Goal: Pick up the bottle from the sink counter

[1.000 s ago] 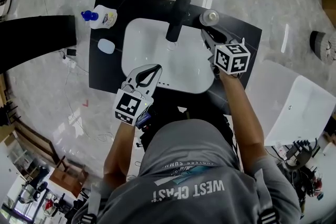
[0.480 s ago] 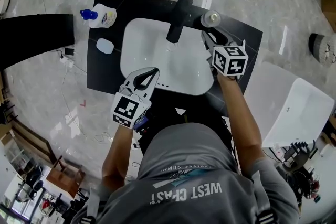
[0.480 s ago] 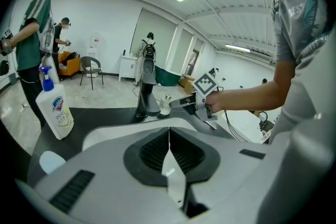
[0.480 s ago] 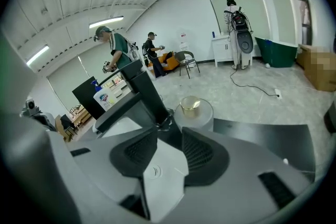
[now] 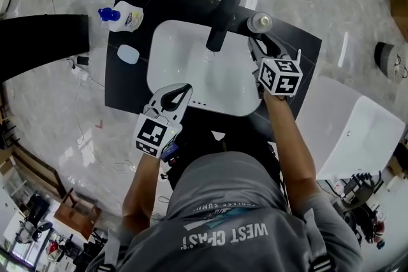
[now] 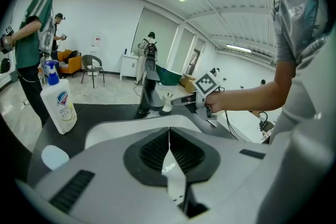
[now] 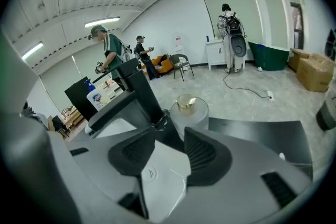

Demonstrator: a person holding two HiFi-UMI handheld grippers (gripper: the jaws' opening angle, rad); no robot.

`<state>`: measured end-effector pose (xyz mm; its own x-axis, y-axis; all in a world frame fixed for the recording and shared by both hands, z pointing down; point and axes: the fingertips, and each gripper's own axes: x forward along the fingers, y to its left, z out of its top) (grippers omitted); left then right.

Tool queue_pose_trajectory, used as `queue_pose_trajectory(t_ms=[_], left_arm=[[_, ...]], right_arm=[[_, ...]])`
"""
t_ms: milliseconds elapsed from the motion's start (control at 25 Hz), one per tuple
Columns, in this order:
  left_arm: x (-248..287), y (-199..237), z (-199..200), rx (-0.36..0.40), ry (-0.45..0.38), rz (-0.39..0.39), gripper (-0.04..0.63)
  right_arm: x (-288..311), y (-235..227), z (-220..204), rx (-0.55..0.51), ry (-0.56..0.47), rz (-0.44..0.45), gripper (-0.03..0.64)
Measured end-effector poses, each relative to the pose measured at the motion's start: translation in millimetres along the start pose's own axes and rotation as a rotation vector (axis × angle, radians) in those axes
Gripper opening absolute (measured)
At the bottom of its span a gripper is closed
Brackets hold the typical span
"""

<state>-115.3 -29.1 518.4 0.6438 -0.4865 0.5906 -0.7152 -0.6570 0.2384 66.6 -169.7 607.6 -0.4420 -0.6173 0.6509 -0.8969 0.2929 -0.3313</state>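
Note:
The bottle (image 5: 259, 23) is small and frosted with a shiny round cap, standing on the black counter (image 5: 306, 48) just right of the black faucet (image 5: 218, 22). My right gripper (image 5: 258, 42) points at it from the near side. In the right gripper view the bottle (image 7: 186, 113) stands just beyond the tips of that gripper (image 7: 169, 134), whose jaws have just been opening. They stand apart with nothing between the pads. My left gripper (image 5: 185, 87) hovers over the sink's front rim. Its jaws (image 6: 169, 131) are shut and empty.
A white soap bottle with a blue pump (image 5: 121, 17) and a pale oval soap bar (image 5: 127, 54) sit on the counter's left end. The white basin (image 5: 191, 60) fills the middle. A second white basin (image 5: 363, 130) lies on the floor at right. People stand far back in the room.
The right gripper's jaws have spread wider while staying just short of the bottle. The left gripper has kept still and shut.

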Motion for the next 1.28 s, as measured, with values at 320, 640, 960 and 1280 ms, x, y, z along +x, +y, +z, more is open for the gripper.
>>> queue_pose_trajectory(t_ms=[320, 640, 960, 1280], left_arm=[[-2, 0, -7, -0.015, 0.004, -0.016, 0.005], [-4, 6, -16, -0.012, 0.002, -0.014, 0.005], [-3, 6, -21, -0.024, 0.012, -0.023, 0.005], [0, 7, -23, -0.023, 0.010, -0.022, 0.005]], right_arm=[[6, -9, 1, 0.018, -0.044, -0.032, 0.236], [9, -9, -2, 0.011, -0.044, -0.043, 0.256], [12, -6, -3, 0.011, -0.063, -0.032, 0.261], [13, -12, -4, 0.025, -0.059, -0.047, 0.292]])
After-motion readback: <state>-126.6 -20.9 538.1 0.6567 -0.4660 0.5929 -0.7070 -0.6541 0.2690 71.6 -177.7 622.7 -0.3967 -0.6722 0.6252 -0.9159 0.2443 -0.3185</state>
